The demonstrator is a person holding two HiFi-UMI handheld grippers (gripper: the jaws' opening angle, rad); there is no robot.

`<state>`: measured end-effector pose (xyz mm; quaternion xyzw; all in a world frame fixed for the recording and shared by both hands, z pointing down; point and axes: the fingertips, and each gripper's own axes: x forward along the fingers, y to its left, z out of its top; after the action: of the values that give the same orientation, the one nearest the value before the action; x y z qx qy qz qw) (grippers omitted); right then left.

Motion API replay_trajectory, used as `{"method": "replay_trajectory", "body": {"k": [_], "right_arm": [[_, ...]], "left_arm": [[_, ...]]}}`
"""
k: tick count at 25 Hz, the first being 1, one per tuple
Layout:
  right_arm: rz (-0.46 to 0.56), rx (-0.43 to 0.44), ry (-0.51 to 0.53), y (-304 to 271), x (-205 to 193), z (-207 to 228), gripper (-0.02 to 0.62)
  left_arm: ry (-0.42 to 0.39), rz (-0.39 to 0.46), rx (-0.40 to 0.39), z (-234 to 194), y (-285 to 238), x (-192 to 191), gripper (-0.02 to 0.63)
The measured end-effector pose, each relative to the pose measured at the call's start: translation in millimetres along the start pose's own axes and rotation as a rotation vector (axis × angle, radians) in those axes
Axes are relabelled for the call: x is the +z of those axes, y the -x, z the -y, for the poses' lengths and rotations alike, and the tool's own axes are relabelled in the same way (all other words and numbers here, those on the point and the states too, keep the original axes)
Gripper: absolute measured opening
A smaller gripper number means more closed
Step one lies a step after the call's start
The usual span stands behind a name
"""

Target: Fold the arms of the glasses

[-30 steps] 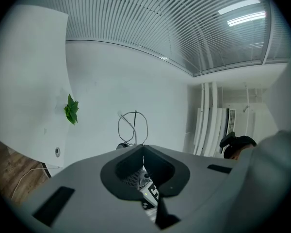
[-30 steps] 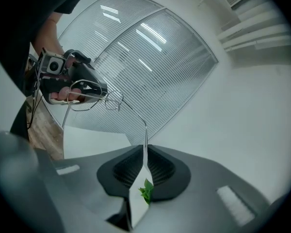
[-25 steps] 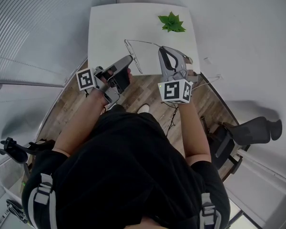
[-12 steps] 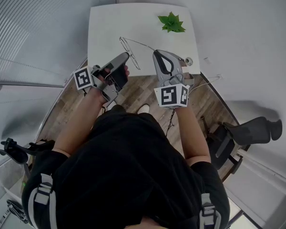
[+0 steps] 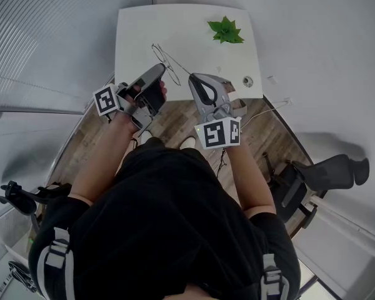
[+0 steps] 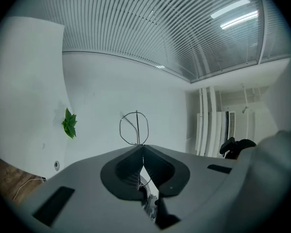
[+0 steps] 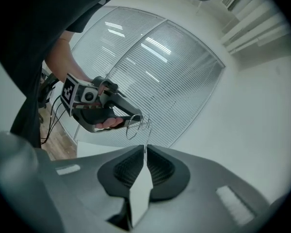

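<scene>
thin wire glasses (image 6: 136,127), held in the air over the near edge of the table (image 5: 144,30), look light and easily bent: left gripper (image 6: 142,146) jaws are clamped on the frame, and right gripper (image 7: 145,148) jaws have just been closing onto 1 arm's end, the sensible hold.

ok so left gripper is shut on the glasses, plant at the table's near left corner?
No: the plant sits at the table's far right corner, per the head view. The left gripper is shut on the glasses.
</scene>
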<state>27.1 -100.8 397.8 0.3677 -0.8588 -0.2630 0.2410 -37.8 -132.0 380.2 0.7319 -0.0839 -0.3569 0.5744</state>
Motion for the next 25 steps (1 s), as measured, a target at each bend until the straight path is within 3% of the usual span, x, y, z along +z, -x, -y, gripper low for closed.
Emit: {"method": "replay_trajectory", "body": {"k": [13, 25], "right_arm": [[0.04, 0.086, 0.067, 1, 11, -25, 0.038], [0.095, 0.11, -0.012, 14, 22, -18, 0.094]], "left_arm": [[-0.007, 0.008, -0.02, 6, -4, 0, 0.011], [-0.017, 0.014, 0.019, -2, 1, 1, 0.011]]}}
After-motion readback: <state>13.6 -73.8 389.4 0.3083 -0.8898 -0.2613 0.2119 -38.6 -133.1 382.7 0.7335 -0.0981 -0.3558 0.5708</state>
